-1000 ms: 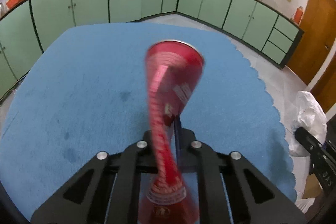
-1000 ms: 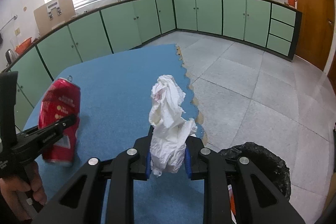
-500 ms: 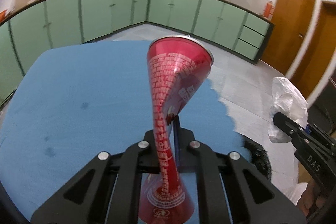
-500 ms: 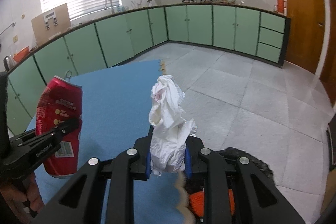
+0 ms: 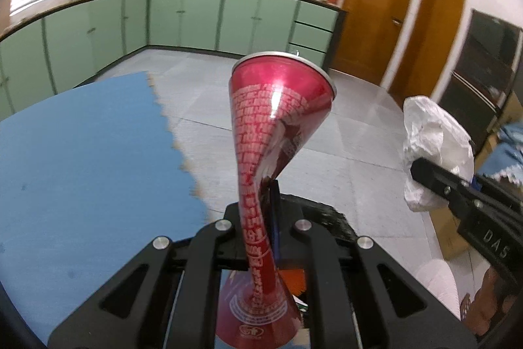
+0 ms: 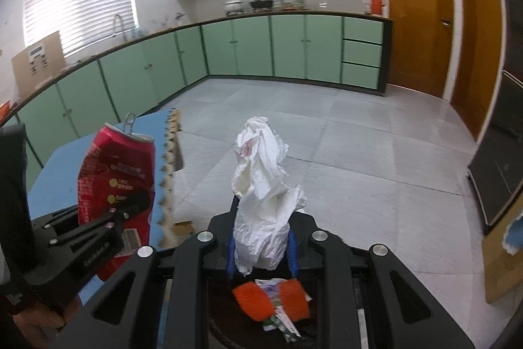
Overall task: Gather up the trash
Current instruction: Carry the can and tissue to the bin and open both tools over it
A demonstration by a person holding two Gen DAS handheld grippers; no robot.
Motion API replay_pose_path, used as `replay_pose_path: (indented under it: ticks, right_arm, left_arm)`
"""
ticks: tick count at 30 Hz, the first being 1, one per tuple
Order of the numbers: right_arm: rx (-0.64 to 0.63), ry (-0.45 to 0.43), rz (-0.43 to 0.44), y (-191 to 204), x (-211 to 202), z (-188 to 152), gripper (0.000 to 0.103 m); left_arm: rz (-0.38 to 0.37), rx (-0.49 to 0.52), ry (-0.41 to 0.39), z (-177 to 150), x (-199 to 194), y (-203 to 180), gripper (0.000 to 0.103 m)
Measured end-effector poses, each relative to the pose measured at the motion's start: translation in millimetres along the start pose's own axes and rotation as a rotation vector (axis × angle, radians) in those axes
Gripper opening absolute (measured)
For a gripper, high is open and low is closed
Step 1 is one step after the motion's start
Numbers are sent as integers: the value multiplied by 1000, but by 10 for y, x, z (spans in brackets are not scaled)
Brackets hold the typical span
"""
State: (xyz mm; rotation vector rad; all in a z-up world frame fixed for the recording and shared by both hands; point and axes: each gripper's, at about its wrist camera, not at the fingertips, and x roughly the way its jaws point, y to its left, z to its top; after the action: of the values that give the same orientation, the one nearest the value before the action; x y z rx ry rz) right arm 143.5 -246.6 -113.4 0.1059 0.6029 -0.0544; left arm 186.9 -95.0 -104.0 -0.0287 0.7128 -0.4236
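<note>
Left wrist view: one red can [image 5: 274,159], thin glossy metal printed with white lettering, is pinched flat at its middle so that it flares wide at both ends. The left claw [image 5: 261,237] is clamped on that crushed waist and holds the can upright in the air, past the scalloped edge of the blue felt-like surface [image 5: 81,152] and over the grey tiled floor [image 5: 343,136]. In the right wrist view, one crumpled white tissue [image 6: 261,192], soft and creased with a faint reddish stain near its top, stands up from the right claw [image 6: 261,251], which is closed around its lower part between two blue pads. Directly below it lies the black-lined trash bin [image 6: 228,326], holding two orange ribbed pieces [image 6: 255,303] among paper scraps. Green cabinets [image 6: 248,48] line the walls.
</note>
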Motion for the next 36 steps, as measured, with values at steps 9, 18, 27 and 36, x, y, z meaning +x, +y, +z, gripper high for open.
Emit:
replay_pose_path:
  ticks: [9, 18, 27, 36]
  right_arm:
    - [45, 47, -67, -458, 13, -224, 23]
    - [93, 106, -108, -741, 156, -452, 23]
    - [92, 149, -80, -726, 348, -486, 36]
    - [66, 117, -94, -632, 305, -417, 65]
  left_arm:
    - [-85, 74, 55, -166, 448, -442, 7]
    - [-149, 62, 124, -230, 803, -508, 57]
    - [-89, 60, 91, -123, 719, -384, 59]
    - [-11, 36, 31, 6, 467, -146, 69]
